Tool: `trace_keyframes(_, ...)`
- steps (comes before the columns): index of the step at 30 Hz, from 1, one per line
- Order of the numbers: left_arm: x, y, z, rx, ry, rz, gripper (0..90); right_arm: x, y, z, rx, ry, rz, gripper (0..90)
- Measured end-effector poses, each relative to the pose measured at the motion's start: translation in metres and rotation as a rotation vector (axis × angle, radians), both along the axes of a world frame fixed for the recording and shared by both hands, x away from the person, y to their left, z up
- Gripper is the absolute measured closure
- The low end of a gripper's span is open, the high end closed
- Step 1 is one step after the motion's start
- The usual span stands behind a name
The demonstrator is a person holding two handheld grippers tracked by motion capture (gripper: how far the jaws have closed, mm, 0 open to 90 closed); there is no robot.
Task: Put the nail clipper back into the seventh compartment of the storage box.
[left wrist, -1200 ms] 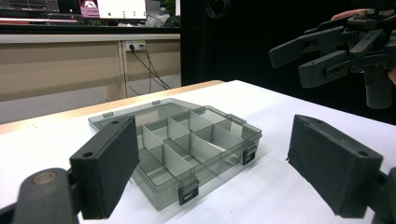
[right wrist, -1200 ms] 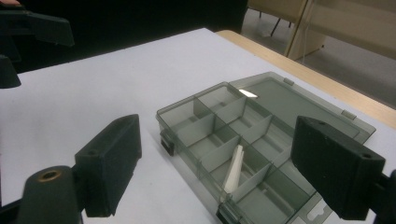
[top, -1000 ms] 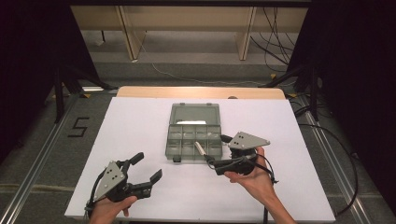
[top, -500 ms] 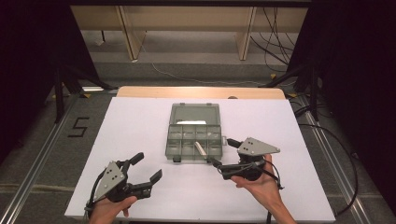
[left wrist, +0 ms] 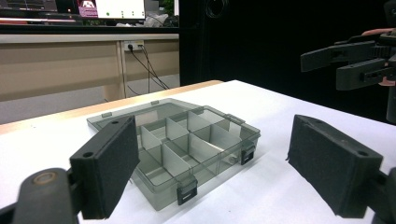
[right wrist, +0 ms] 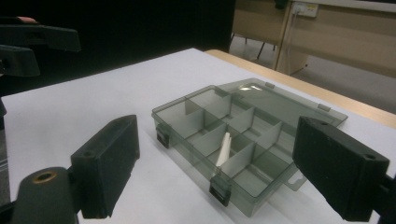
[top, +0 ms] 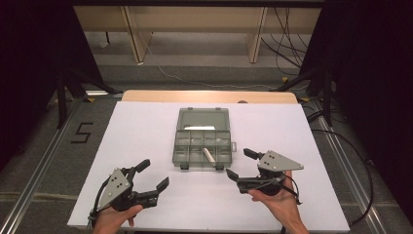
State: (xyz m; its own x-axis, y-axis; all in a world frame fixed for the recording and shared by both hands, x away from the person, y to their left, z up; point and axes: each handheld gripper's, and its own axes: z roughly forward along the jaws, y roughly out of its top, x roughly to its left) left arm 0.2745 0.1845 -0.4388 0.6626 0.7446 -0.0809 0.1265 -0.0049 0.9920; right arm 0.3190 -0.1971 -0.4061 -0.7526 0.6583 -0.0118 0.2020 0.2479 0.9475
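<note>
White bench (top: 146, 131) under you, dark room around. Nearest, your left gripper (top: 148, 181) and right gripper (top: 242, 165) hover with fingers spread wide, holding nothing. Beyond them the organizer box (top: 200, 146) lies open, lid back, white stick (top: 210, 155) resting across a front compartment, reachable.

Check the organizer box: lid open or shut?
Open. The organizer box has its lid folded back flat on the table, compartments exposed; a white strip lies in one. Both claws are off it.
</note>
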Motion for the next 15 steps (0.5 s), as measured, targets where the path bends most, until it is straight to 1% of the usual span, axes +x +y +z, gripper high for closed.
trace_keyframes(2,0.0,0.0,0.0,-0.002,0.0,0.0,15.7,-0.002,-0.003,-0.001,0.019,-0.003,-0.004,15.9)
trace_keyframes(6,0.0,0.0,0.0,-0.001,0.002,0.0,15.7,-0.005,-0.01,-0.004,0.022,-0.011,-0.019,15.9)
trace_keyframes(7,0.0,0.0,0.0,-0.001,0.001,0.001,15.7,-0.005,-0.011,-0.005,0.032,-0.018,-0.019,15.9)
trace_keyframes(8,0.001,0.0,0.0,-0.001,0.002,0.001,15.7,-0.007,-0.012,-0.006,0.03,0.003,-0.028,15.9)
trace_keyframes(9,0.001,0.0,0.0,-0.001,0.002,0.002,15.7,-0.008,-0.013,-0.007,0.025,0.017,-0.023,15.9)
trace_keyframes(10,0.001,0.0,0.0,-0.001,0.003,0.002,15.7,-0.008,-0.014,-0.009,0.031,0.01,-0.024,15.9)
trace_keyframes(11,0.001,0.0,0.0,-0.001,0.002,0.001,15.7,-0.009,-0.015,-0.009,0.024,0.018,-0.028,15.9)
trace_keyframes(12,0.0,0.0,0.0,-0.001,0.001,0.0,15.7,-0.009,-0.015,-0.011,0.033,0.011,-0.026,15.9)
trace_keyframes(13,0.0,0.0,0.0,-0.001,0.001,0.0,15.7,-0.01,-0.015,-0.011,0.033,0.008,-0.032,15.9)
trace_keyframes(14,0.0,0.0,0.0,-0.002,0.002,-0.001,15.7,-0.01,-0.016,-0.012,0.034,0.001,-0.027,15.9)
trace_keyframes(15,0.0,0.0,0.0,-0.001,0.002,-0.001,15.7,-0.012,-0.016,-0.012,0.035,0.009,-0.024,15.9)
